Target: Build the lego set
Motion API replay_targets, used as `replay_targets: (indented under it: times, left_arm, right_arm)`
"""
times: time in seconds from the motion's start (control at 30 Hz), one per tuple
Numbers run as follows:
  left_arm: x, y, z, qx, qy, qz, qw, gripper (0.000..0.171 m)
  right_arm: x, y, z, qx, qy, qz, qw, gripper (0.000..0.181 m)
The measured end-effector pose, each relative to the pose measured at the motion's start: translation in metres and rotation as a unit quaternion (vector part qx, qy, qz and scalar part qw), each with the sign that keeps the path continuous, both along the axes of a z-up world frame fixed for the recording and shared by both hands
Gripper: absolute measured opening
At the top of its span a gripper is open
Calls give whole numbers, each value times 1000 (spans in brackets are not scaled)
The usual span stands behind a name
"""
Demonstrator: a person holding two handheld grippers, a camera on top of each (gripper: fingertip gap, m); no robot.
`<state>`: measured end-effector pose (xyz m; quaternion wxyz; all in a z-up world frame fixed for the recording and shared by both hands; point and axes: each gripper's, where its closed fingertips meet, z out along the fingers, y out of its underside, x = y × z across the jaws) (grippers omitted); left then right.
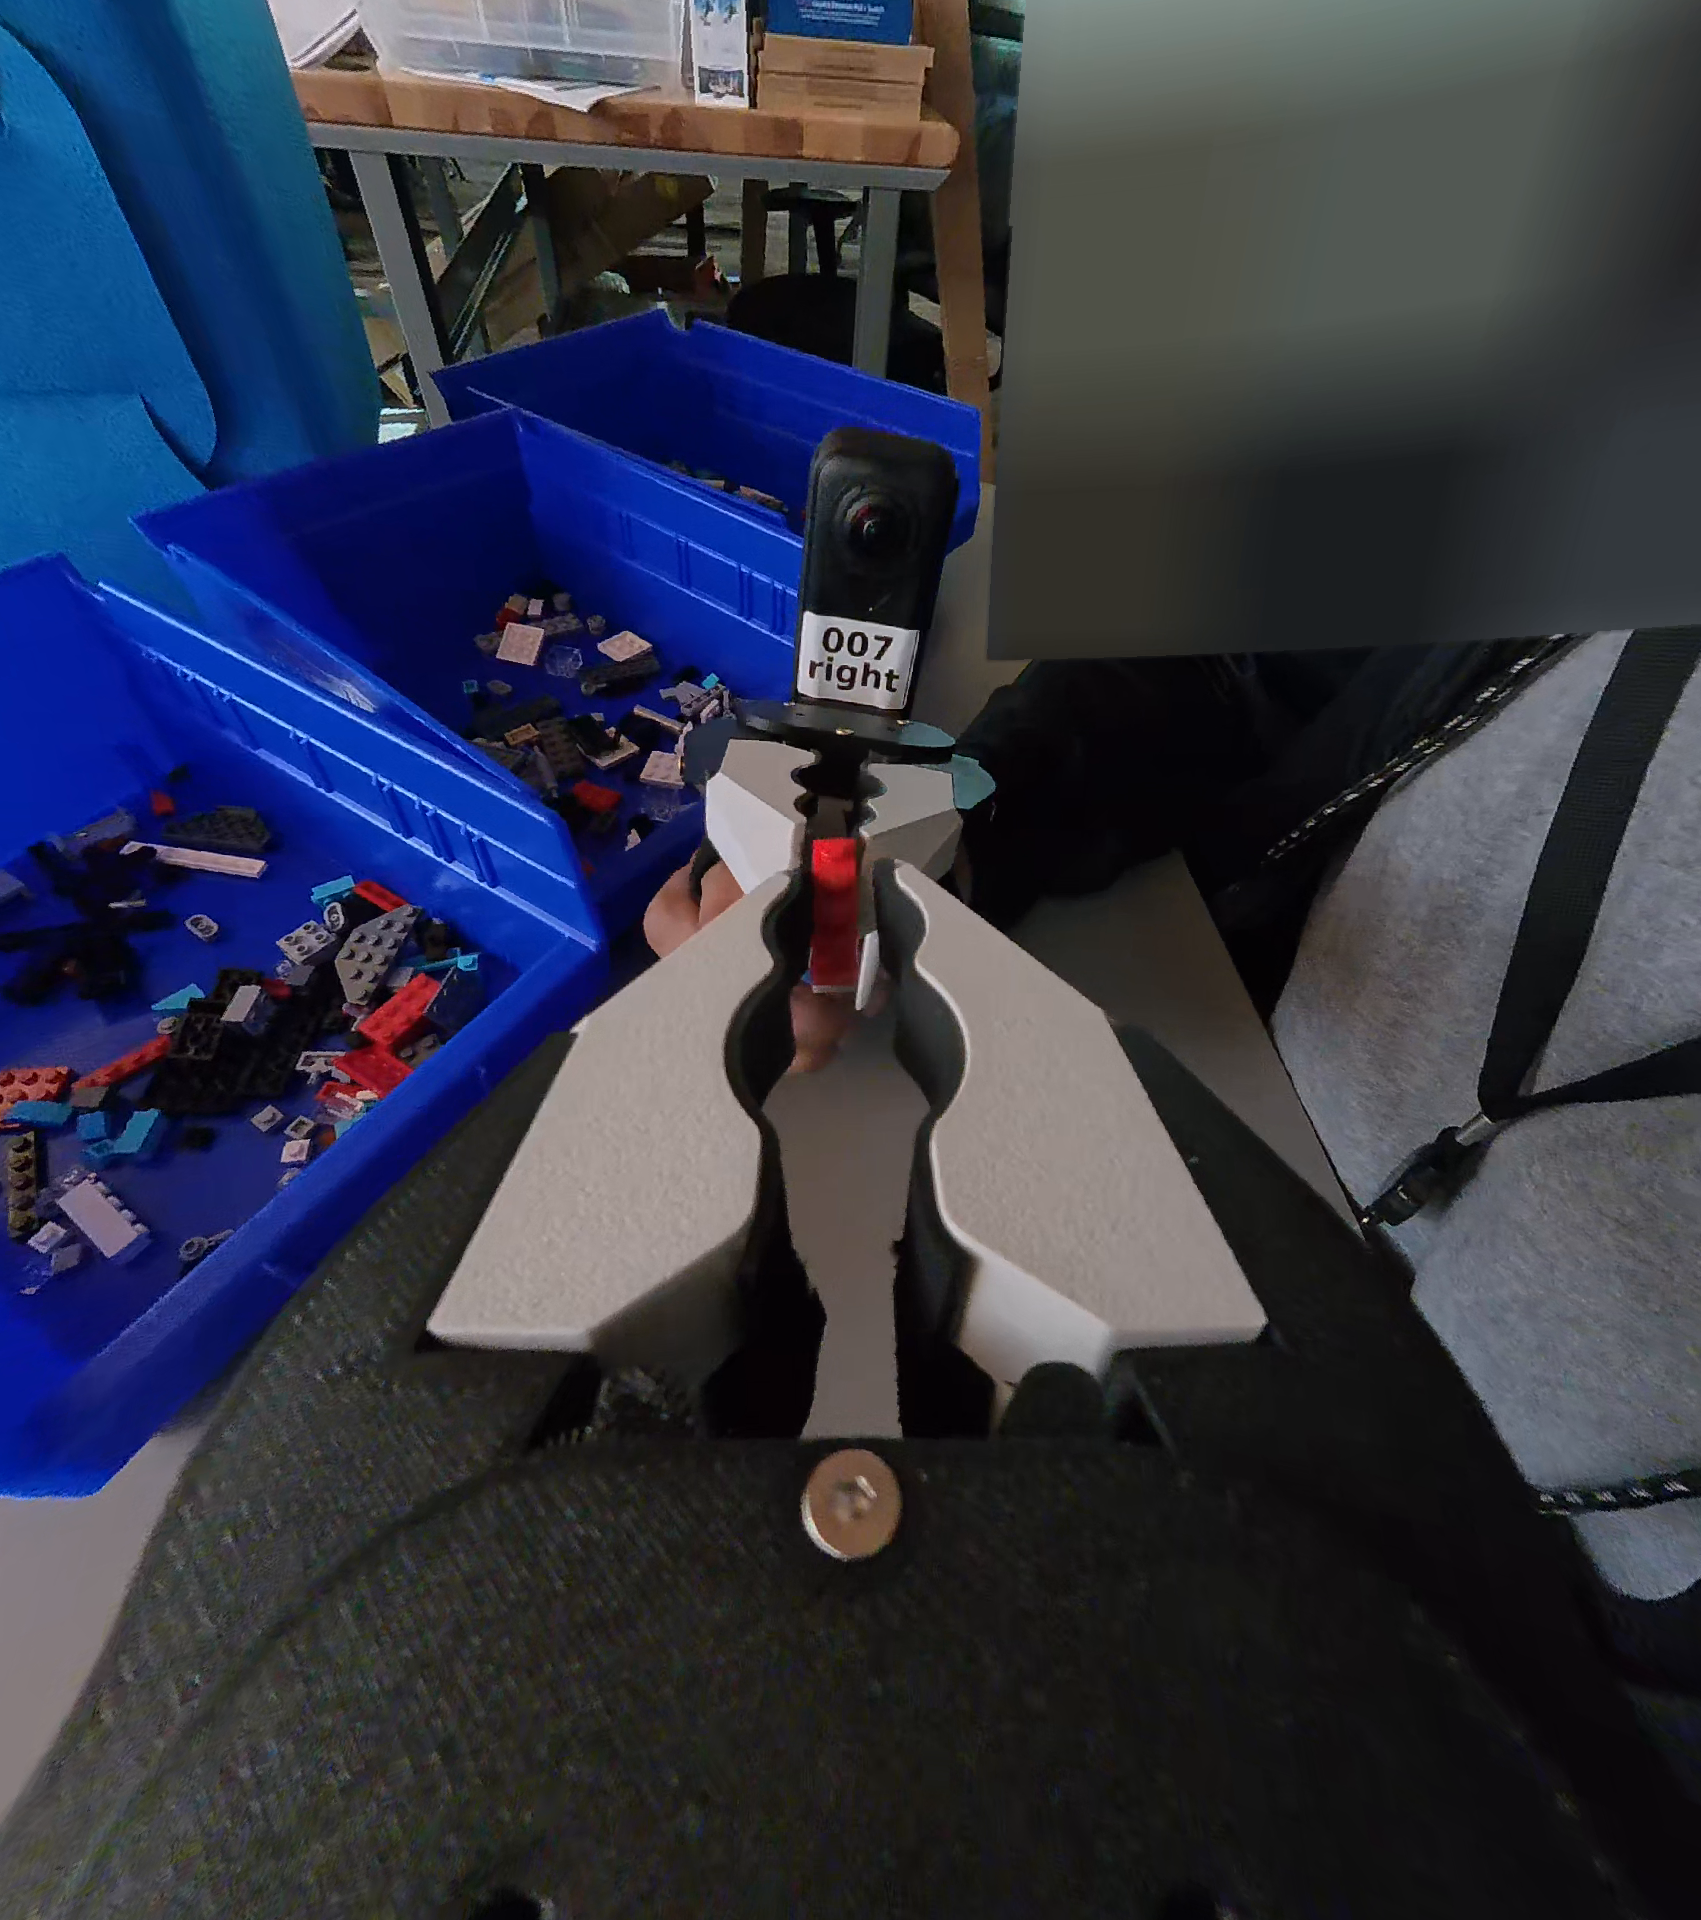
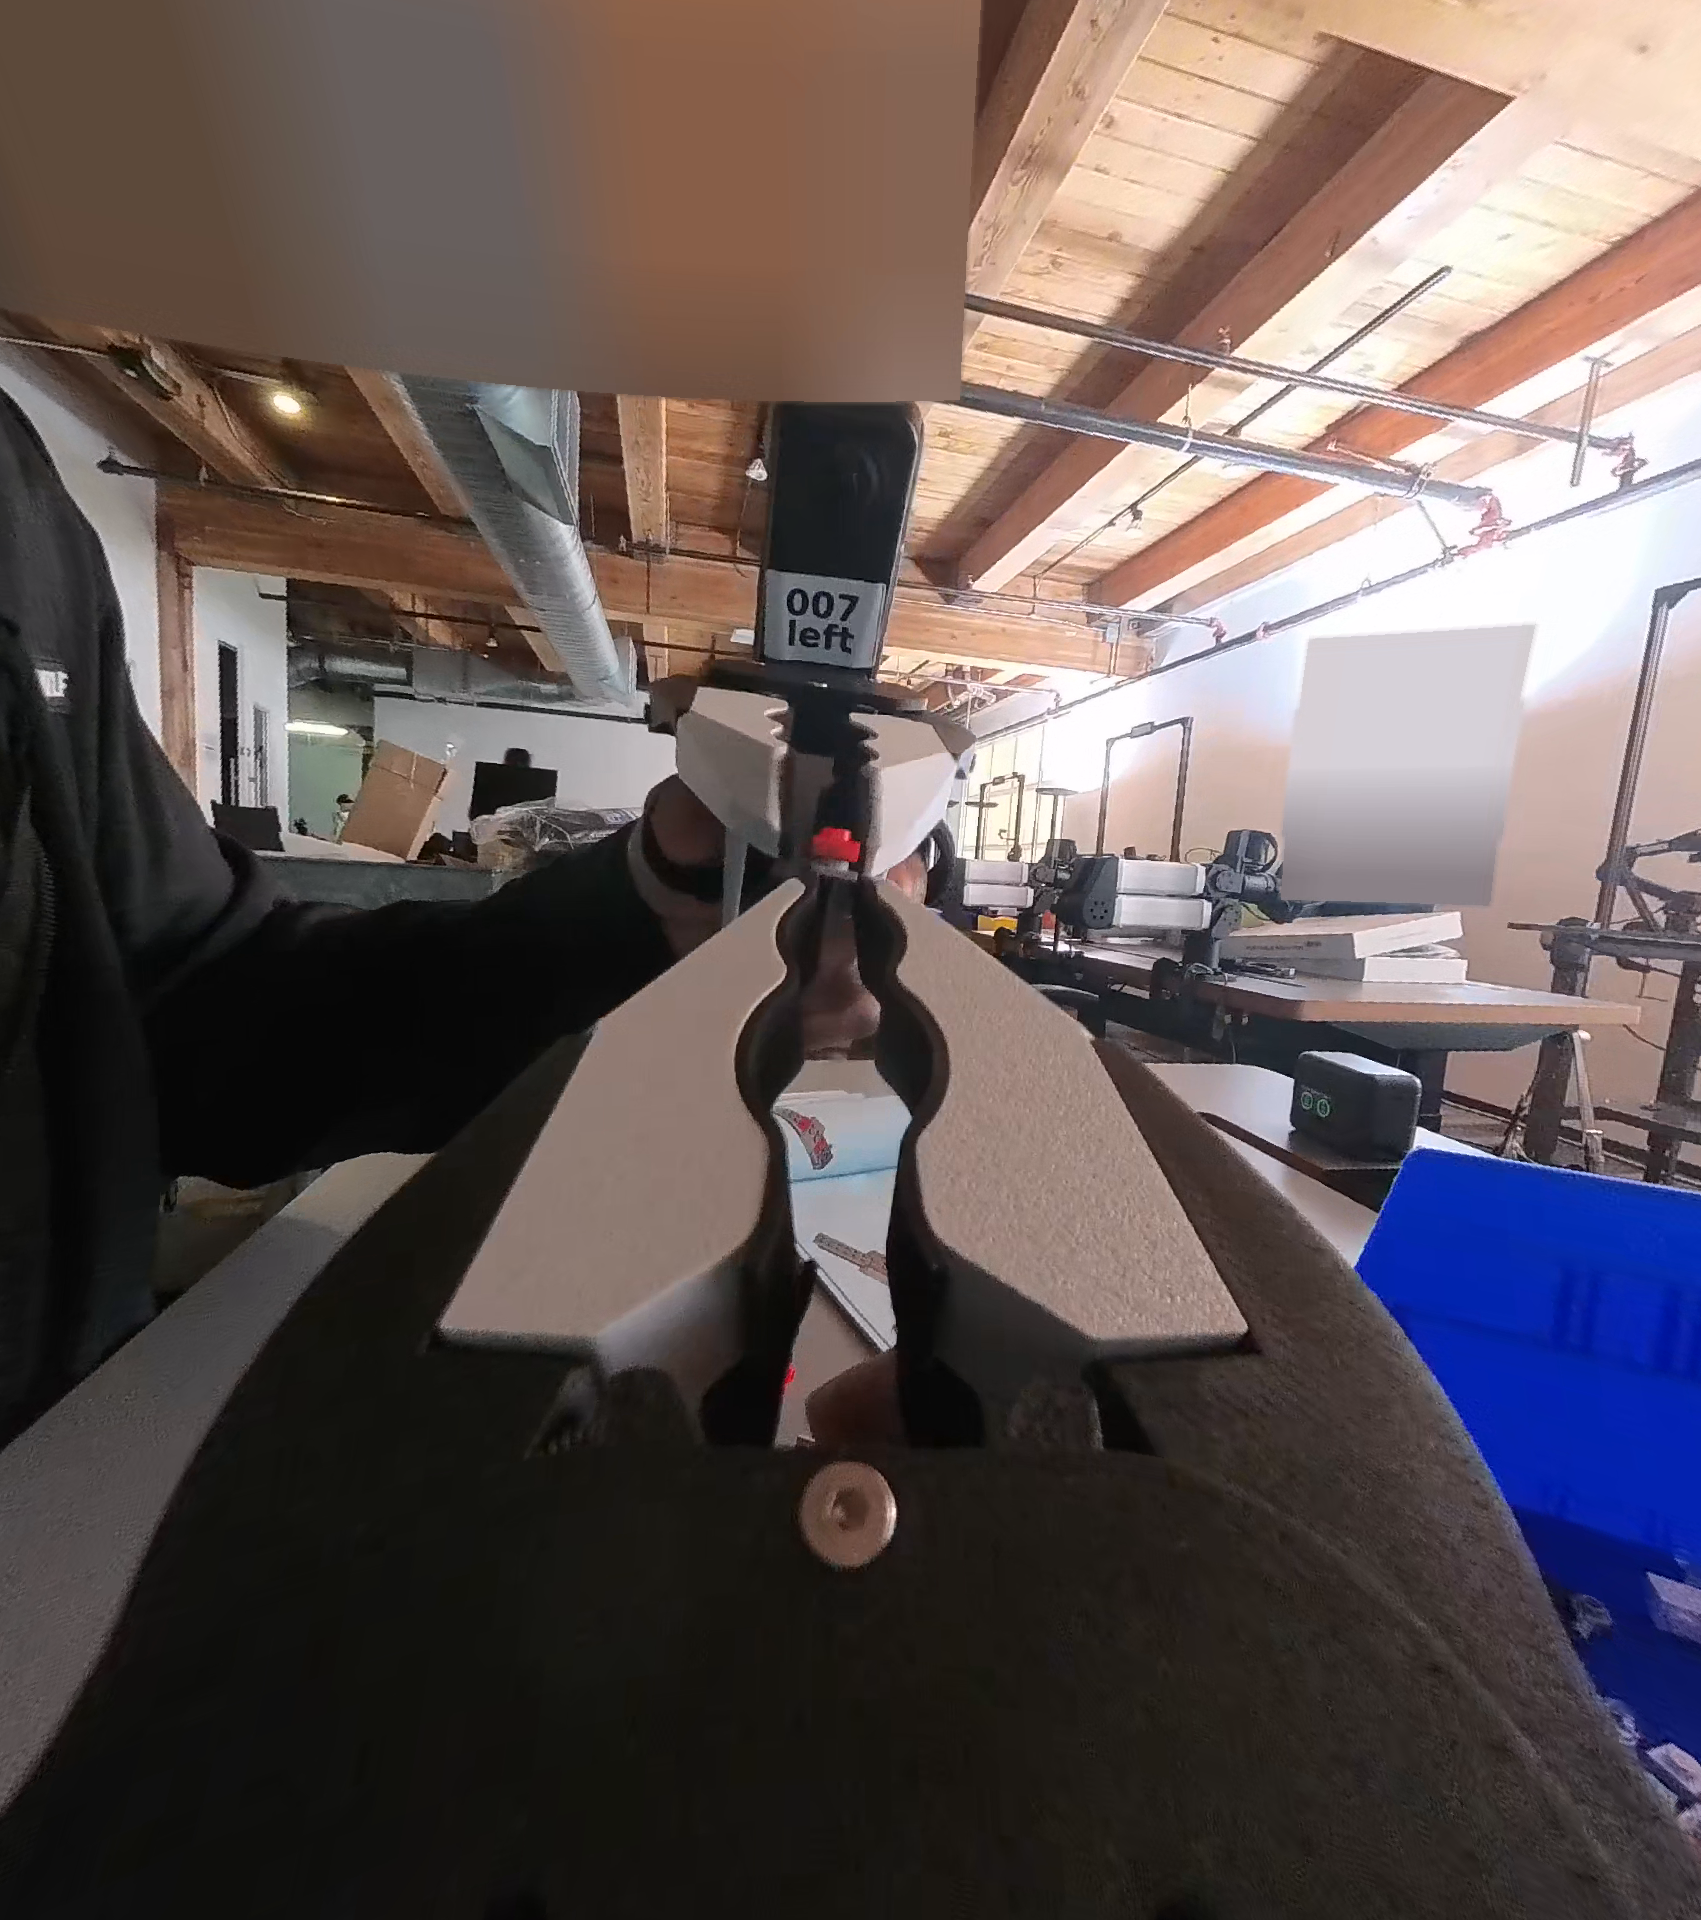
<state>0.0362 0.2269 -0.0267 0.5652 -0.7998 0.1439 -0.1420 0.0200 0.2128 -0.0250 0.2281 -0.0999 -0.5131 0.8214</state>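
Two grippers, held tip to tip above the table, with one small Lego assembly between them.

Left gripper: grey fingers drawn nearly together, their tips at the near end of the Lego assembly. Whether they press on it or merely touch it cannot be told.

Right gripper: grey fingers likewise nearly together, tips meeting the same assembly; grip not confirmed either.

Lego assembly: red plates stacked over a thin white plate, standing on edge in the left wrist view; in the right wrist view only a small red-and-white end shows, just beyond the fingertips.

Blue bins, three, in a row left of the assembly. The nearest two hold loose bricks in black, red, grey, white and light blue; contents of the farthest mostly hidden.

Instruction booklet, lying open on the table below the assembly, seen through the gap between the right gripper's fingers.

Person: a black sleeve reaching to the left gripper, a grey garment with a black lanyard right of the assembly.
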Motion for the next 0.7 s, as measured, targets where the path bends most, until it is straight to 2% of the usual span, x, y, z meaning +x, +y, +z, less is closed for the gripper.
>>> replay_targets:
  times: [0.43, 0.5, 0.6, 0.7]
  left_arm:
    - [-2, 3, 2, 11, 12, 14, 1000, 15]
    - [-3, 4, 3, 18, 17, 20, 999, 22]
    - [-8, 1, 9, 52, 43, 34, 997, 31]
    - [-16, -7, 10, 105, 113, 57, 986, 35]
  right_arm:
    - [0, 2, 2, -10, -3, 2, 1000, 8]
    - [0, 3, 2, -14, -6, 6, 1000, 8]
    - [-3, 5, 2, -29, -28, 18, 999, 8]
    - [-9, 7, -1, -45, -61, 31, 997, 8]
